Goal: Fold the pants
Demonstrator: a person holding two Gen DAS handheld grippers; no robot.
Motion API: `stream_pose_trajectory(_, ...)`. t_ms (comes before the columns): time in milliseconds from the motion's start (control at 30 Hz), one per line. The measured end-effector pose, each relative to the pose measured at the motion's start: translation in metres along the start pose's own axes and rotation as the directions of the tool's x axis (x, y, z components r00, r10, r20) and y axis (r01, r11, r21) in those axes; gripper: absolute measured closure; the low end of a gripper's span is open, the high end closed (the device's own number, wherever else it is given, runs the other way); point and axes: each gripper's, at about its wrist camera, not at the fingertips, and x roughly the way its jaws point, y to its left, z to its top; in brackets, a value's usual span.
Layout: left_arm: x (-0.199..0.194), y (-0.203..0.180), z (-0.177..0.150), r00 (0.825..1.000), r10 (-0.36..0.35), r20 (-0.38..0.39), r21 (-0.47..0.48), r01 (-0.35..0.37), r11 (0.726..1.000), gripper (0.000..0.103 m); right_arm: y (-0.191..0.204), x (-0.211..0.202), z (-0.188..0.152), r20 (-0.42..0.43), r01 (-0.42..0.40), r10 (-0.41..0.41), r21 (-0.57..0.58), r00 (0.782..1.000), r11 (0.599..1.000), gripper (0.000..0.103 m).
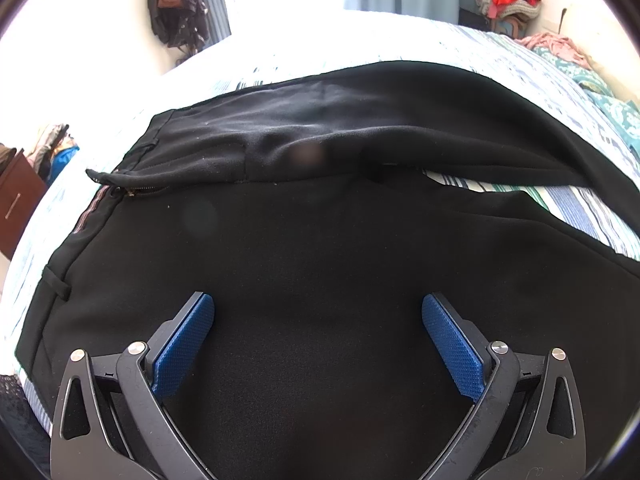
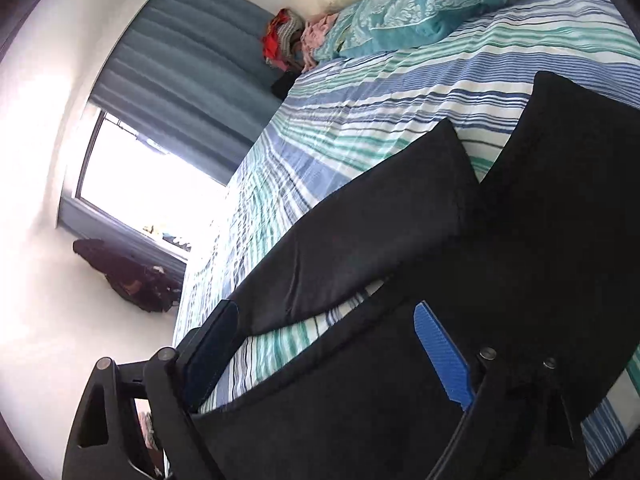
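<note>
pants: matt black cloth | bedsheet: striped woven cloth | pads: ribbed blue plastic

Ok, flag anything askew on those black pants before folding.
The black fabric pants lie on the striped bedsheet with legs splayed apart, a wedge of sheet showing between them. The zipper fly gapes open, its waistband corner flipped outward.

Black pants lie spread flat on striped bedsheet. Waistband and open zipper at left, legs splayed apart toward right
</note>
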Motion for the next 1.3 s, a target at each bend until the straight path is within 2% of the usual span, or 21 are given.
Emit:
stream_pose_trajectory(67,0.000,0.000,0.000,1.000,0.000,0.000,0.000,0.000,1.000,0.000,-0.011,0.009,0.014,0.040,0.025,-0.028,0.063,0.999,0.998,0.015)
stream_pose_trajectory(133,0.000,0.000,0.000,1.000,0.000,0.001,0.000,0.000,1.000,0.000,-0.020,0.018,0.025,0.050,0.048,-0.054,0.116,0.997,0.992,0.022)
stream_pose_trajectory(233,0.000,0.000,0.000,1.000,0.004,0.002,0.000,-0.004,1.000,0.000,-0.028,0.027,0.037,0.049,0.070,-0.077,0.142,0.996,0.987,0.057)
stream_pose_trajectory(267,-0.001,-0.001,0.001,1.000,0.008,0.001,0.001,-0.008,1.000,0.000,-0.032,0.028,0.038,0.045,0.080,-0.089,0.157,0.995,0.984,0.084)
stream_pose_trajectory(300,-0.001,-0.001,0.001,1.000,0.016,-0.004,0.000,-0.016,1.000,0.000,-0.035,0.027,0.039,0.043,0.100,-0.108,0.161,0.993,0.982,0.098)
stream_pose_trajectory(367,-0.003,-0.005,0.006,0.998,0.056,-0.040,0.011,-0.056,0.998,0.000,-0.031,0.023,0.042,0.063,0.118,-0.128,0.139,0.990,0.983,0.098)
stream_pose_trajectory(433,-0.013,-0.013,0.019,0.987,0.107,-0.120,0.050,-0.101,0.994,0.001,-0.018,0.014,0.048,0.093,0.101,-0.108,0.079,0.990,0.992,0.098)
stream_pose_trajectory(467,-0.021,-0.017,0.028,0.989,0.086,-0.123,0.068,-0.078,0.995,0.001,-0.005,0.007,0.051,0.114,0.086,-0.089,0.032,0.990,0.996,0.098)
stream_pose_trajectory(533,-0.039,-0.022,0.052,0.998,-0.029,-0.062,0.060,0.033,0.998,0.001,0.022,-0.011,0.053,0.154,0.054,-0.041,-0.080,0.987,0.995,0.098)
stream_pose_trajectory(600,-0.041,-0.027,0.090,0.991,-0.124,-0.051,0.031,0.125,0.992,0.000,0.047,-0.030,0.055,0.181,0.011,0.020,-0.166,0.983,0.986,0.098)
stream_pose_trajectory(667,-0.024,-0.027,0.132,0.968,-0.235,-0.088,-0.044,0.232,0.972,0.000,0.070,-0.049,0.053,0.203,-0.024,0.073,-0.233,0.976,0.972,0.098)
stream_pose_trajectory(700,-0.009,-0.024,0.152,0.947,-0.300,-0.119,-0.110,0.288,0.951,0.000,0.079,-0.057,0.052,0.210,-0.041,0.097,-0.258,0.973,0.965,0.098)
stream_pose_trajectory(767,0.025,-0.014,0.181,0.916,-0.372,-0.152,-0.262,0.325,0.909,0.000,0.095,-0.066,0.053,0.216,-0.074,0.140,-0.289,0.966,0.955,0.098)
stream_pose_trajectory(833,0.061,-0.004,0.196,0.893,-0.403,-0.202,-0.389,0.304,0.870,0.001,0.104,-0.077,0.052,0.218,-0.100,0.171,-0.303,0.961,0.948,0.098)
stream_pose_trajectory(933,0.097,0.011,0.201,0.884,-0.403,-0.236,-0.525,0.233,0.819,0.001,0.114,-0.094,0.048,0.216,-0.131,0.208,-0.326,0.954,0.936,0.098)
stream_pose_trajectory(1000,0.107,0.016,0.199,0.884,-0.398,-0.245,-0.567,0.203,0.799,0.001,0.118,-0.109,0.044,0.211,-0.150,0.232,-0.342,0.950,0.928,0.098)
stream_pose_trajectory(1067,0.107,0.012,0.195,0.883,-0.398,-0.249,-0.578,0.195,0.793,0.003,0.119,-0.121,0.043,0.205,-0.173,0.256,-0.351,0.945,0.920,0.098)
stream_pose_trajectory(1133,0.106,0.013,0.195,0.875,-0.411,-0.257,-0.581,0.200,0.789,0.049,0.118,-0.133,0.043,0.200,-0.195,0.278,-0.354,0.939,0.914,0.098)
stream_pose_trajectory(1167,0.107,0.014,0.195,0.852,-0.447,-0.273,-0.590,0.219,0.777,0.101,0.117,-0.137,0.044,0.198,-0.195,0.278,-0.357,0.940,0.914,0.098)
stream_pose_trajectory(1200,0.100,0.015,0.195,0.849,-0.457,-0.267,-0.598,0.226,0.769,0.098,0.114,-0.138,0.045,0.195,-0.182,0.264,-0.358,0.944,0.916,0.098)
stream_pose_trajectory(1300,0.047,0.029,0.200,0.869,-0.468,-0.160,-0.573,0.305,0.761,0.099,0.095,-0.126,0.056,0.182,-0.118,0.184,-0.324,0.966,0.939,0.098)
